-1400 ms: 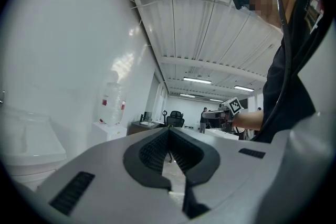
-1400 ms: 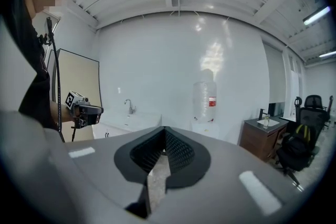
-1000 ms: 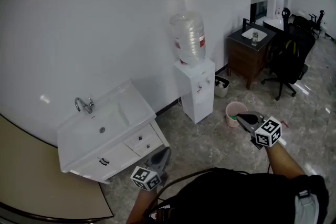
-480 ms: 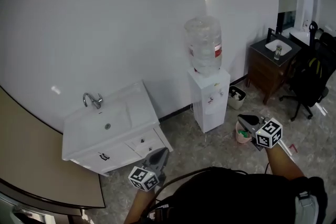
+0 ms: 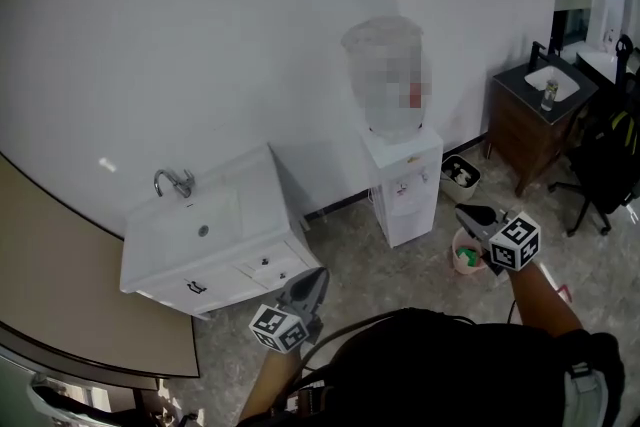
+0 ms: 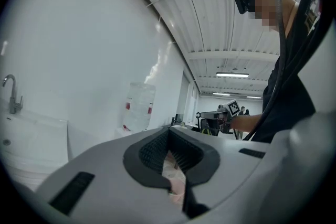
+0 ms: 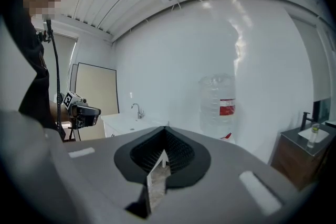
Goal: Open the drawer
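1. While the person is standing on the tiled floor (image 5: 400,267), apart from the white vanity cabinet (image 5: 255,207), the drawer (image 5: 268,264) is sitting closed in the cabinet's front, below the basin and right of the cabinet door.
2. The left tool (image 5: 313,277) is hanging in the air off the cabinet's right end, touching nothing. Its jaws are pressing together with nothing between them.
3. The right tool (image 5: 463,212) is pointing out above a pink bin (image 5: 462,258) that is standing near the water dispenser (image 5: 405,190). Its jaws are likewise meeting at the tips and gripping nothing.
4. A faucet (image 5: 172,182) is rising at the back of the basin, against the white wall.
5. Far to the right, a dark wooden cabinet (image 5: 530,130) and a black office chair (image 5: 610,165) are standing side by side.
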The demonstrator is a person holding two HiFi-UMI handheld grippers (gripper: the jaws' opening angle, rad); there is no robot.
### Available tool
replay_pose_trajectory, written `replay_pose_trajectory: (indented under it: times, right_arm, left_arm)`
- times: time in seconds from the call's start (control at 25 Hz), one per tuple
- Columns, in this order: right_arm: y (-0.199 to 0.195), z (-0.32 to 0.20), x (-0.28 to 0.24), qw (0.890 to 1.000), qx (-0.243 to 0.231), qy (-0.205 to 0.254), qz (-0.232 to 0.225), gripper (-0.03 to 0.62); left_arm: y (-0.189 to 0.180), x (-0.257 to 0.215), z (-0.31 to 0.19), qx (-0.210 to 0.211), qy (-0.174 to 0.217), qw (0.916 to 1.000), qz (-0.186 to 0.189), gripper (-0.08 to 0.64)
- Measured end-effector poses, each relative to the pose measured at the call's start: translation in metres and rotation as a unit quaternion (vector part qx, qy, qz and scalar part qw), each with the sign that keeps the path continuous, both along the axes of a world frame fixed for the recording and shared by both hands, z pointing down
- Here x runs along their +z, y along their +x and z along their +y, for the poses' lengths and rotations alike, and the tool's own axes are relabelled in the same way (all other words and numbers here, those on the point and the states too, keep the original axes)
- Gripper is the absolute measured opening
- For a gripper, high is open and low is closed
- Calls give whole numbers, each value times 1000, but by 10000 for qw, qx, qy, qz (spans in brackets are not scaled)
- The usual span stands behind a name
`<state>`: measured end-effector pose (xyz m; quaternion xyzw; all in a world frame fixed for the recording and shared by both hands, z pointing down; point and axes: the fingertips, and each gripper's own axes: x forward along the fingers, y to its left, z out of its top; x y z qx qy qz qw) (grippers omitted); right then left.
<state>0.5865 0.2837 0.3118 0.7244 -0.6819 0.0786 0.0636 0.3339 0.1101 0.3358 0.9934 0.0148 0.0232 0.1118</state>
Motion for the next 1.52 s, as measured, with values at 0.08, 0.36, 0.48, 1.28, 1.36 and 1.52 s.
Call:
replay_pose_trajectory:
  times: [0.08,0.36,0.48,1.28,1.36,1.52]
  right_arm:
    - [12,-4,5,10000,-8,-26,-33,-3]
    - [54,-37,12,9996,244,-134,-22,-3]
    - [66,-69,4,9992,334,-180,126,-3]
    - [91,-316,-12,9991,250,-310,163,-3]
    - [92,-342,-11,9995,29,-288,137,-3]
    - [93,-392,-5,9977,-588,-309,125,-3]
  left_arm:
    - [12,2,-6,-15,6,10000,-38,0]
    - [64,8,-51,227,-85,9996,108,0]
    - [85,8,-90,378,-80,9990,222,0]
    - [96,19,-336,134,-157,9993,299,0]
    - [88,23,-353,-109,-234,9993,253,0]
    - [88,23,-370,-508,-204,9982,234,0]
